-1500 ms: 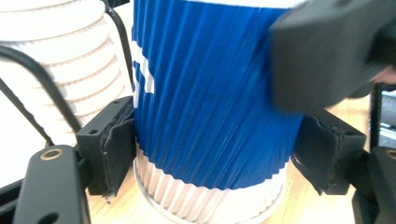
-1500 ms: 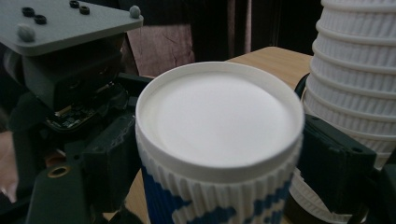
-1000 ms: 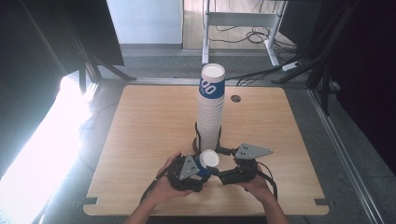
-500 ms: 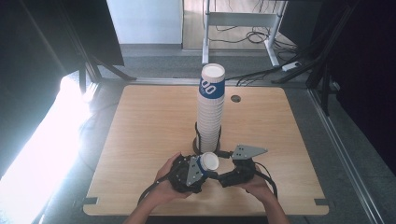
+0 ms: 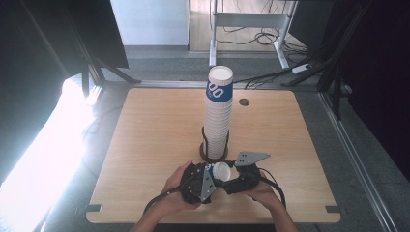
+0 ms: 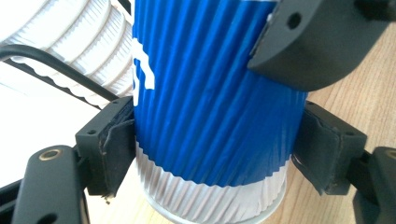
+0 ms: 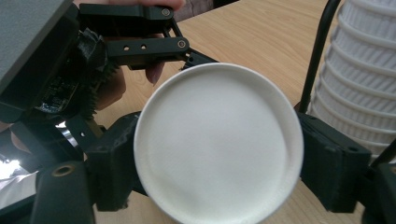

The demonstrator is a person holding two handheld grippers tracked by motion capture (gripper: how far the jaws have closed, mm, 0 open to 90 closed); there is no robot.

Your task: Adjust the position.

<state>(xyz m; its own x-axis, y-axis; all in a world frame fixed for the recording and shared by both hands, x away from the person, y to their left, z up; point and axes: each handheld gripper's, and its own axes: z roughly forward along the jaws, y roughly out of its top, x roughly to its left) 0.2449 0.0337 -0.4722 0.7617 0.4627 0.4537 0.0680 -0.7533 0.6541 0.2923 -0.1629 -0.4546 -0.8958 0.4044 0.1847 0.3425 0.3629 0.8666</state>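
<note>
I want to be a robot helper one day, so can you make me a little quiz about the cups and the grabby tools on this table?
1. True or false: the tall stack of ribbed white paper cups lies on its side.
2. What colour is the band on the single ribbed paper cup held between the left gripper jaws? A red, B blue, C green.
3. Fill in: the right gripper jaws press on the cup from ___ sides.

Key
1. False, it stands upright on the light wooden table.
2. B.
3. Two (both).
</note>
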